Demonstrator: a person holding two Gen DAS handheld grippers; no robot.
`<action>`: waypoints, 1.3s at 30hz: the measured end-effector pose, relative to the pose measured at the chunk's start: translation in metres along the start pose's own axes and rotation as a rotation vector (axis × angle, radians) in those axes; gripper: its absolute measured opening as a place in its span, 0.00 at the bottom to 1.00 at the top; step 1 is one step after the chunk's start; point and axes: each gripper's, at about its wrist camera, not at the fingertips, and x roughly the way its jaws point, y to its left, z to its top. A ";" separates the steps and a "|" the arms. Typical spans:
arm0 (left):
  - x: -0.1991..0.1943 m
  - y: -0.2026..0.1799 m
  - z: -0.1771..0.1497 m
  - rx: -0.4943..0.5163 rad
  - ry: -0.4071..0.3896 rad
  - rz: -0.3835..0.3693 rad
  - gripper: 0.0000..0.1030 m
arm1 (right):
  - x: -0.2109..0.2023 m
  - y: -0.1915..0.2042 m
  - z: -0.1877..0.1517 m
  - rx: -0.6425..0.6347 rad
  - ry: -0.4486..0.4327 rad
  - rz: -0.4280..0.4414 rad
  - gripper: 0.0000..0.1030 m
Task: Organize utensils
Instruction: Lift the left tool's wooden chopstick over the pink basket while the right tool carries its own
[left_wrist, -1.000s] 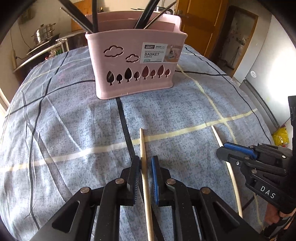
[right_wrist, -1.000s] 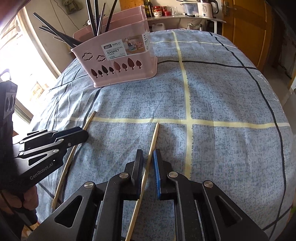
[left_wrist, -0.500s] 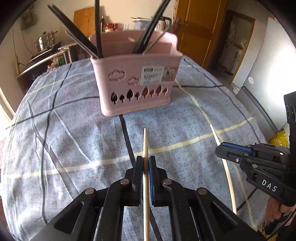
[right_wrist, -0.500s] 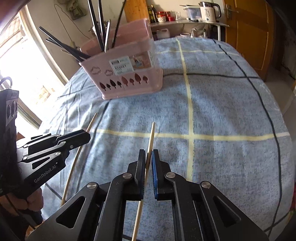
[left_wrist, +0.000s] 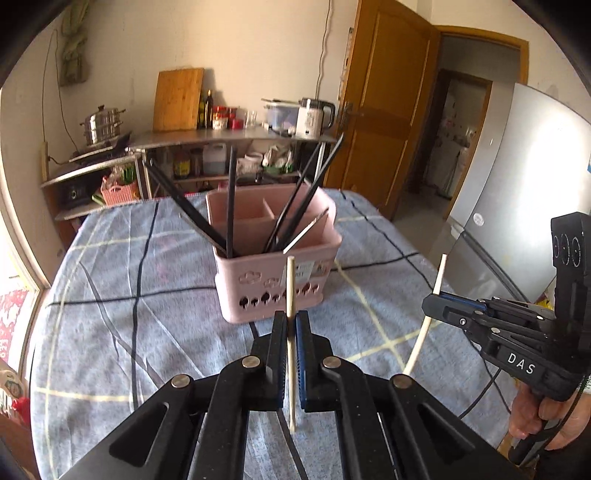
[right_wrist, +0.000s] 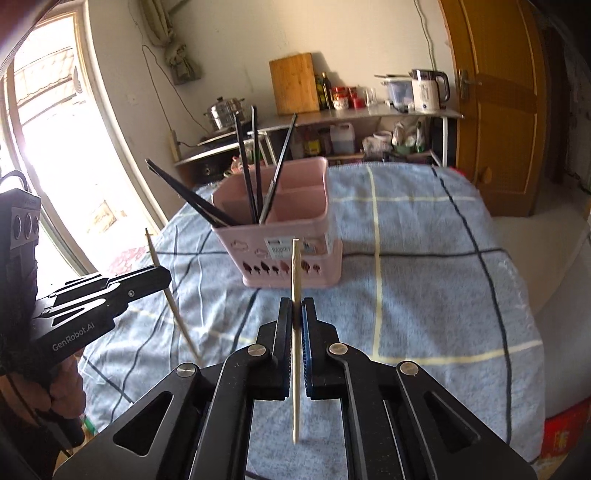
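Left wrist view shows the left gripper clamped on a pale wooden chopstick, held clear of the blue checked cloth. Right gripper likewise pinches its own chopstick above the cloth. Beyond both stands the pink basket, with black chopsticks leaning inside.

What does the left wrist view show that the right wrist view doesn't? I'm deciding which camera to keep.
Only the left wrist view shows the grey fridge and the right gripper side-on. Only the right wrist view shows the bright window and the left gripper side-on. Both show the pink basket of black chopsticks, the kettle, and each gripper shut on a wooden chopstick.
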 end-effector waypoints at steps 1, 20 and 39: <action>-0.005 0.000 0.003 0.002 -0.015 -0.001 0.04 | -0.002 0.002 0.002 -0.005 -0.011 0.000 0.05; -0.030 -0.001 -0.003 0.007 -0.043 -0.001 0.04 | -0.029 0.015 0.000 -0.068 -0.077 0.015 0.04; -0.039 0.011 0.040 0.001 -0.086 0.007 0.04 | -0.026 0.033 0.038 -0.102 -0.147 0.032 0.04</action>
